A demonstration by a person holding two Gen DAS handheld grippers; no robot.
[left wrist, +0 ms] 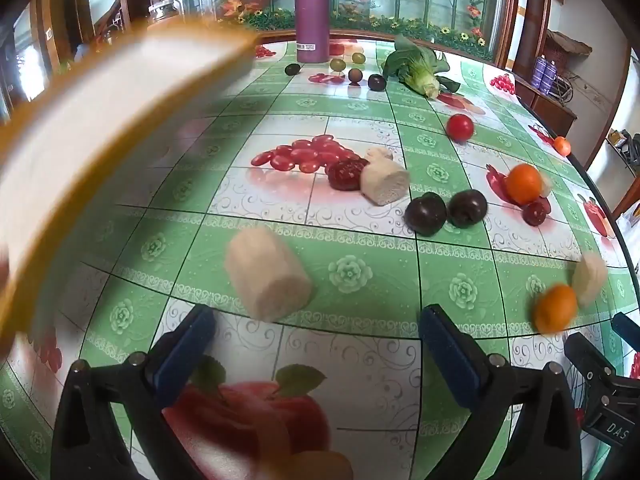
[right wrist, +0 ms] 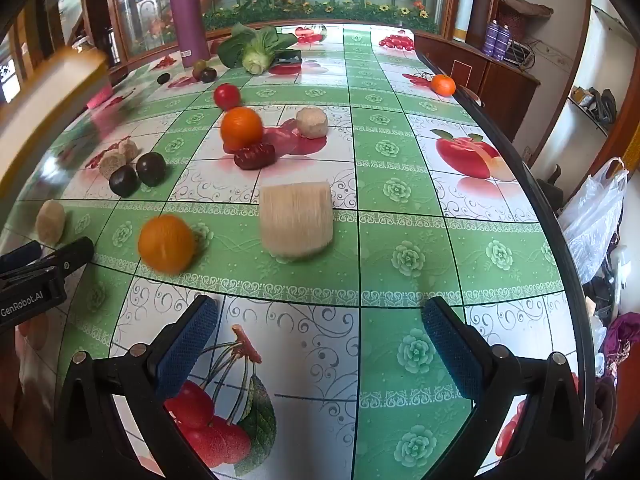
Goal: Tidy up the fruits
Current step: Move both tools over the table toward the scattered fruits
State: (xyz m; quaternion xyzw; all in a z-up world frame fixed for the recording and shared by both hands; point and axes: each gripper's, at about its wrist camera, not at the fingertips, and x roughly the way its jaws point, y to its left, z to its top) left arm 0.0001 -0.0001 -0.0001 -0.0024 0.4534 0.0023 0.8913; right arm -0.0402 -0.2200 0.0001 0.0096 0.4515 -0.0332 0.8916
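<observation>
3 oranges [right wrist: 241,127], 2 dark plums [right wrist: 138,174], 1 tomato [right wrist: 227,96], both grippers [right wrist: 320,332] agape, empty

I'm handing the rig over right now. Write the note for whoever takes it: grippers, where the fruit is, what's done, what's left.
Left gripper: open, empty, above the table.
Right gripper: open, empty.
Fruit lies loose on the tablecloth: near orange, a second orange, a third at the far edge, two dark plums, a red tomato, pale cut chunks such as the one ahead of the right gripper.
Done: nothing looks grouped yet.
Left: gather everything. A blurred tray-like rim sits at left.
</observation>
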